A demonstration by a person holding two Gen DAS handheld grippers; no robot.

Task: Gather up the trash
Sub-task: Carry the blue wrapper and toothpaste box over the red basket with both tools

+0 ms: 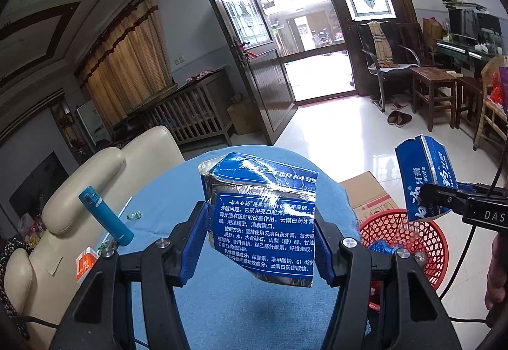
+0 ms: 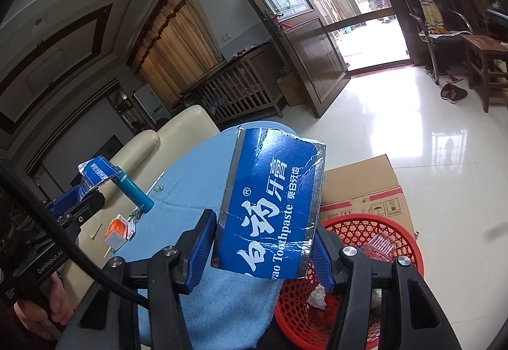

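A teal flask (image 1: 106, 216) lies on the blue cloth (image 1: 228, 312).

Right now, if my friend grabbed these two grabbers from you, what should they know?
Left gripper: fingers shut on a torn piece of toothpaste box, held above the blue cloth table.
Right gripper: shut on the other box piece, near the red basket.
Done: some trash already lies in the basket.
Left: drop both pieces into the basket. Small wrappers still lie on the table by the teal bottle and may need collecting too.
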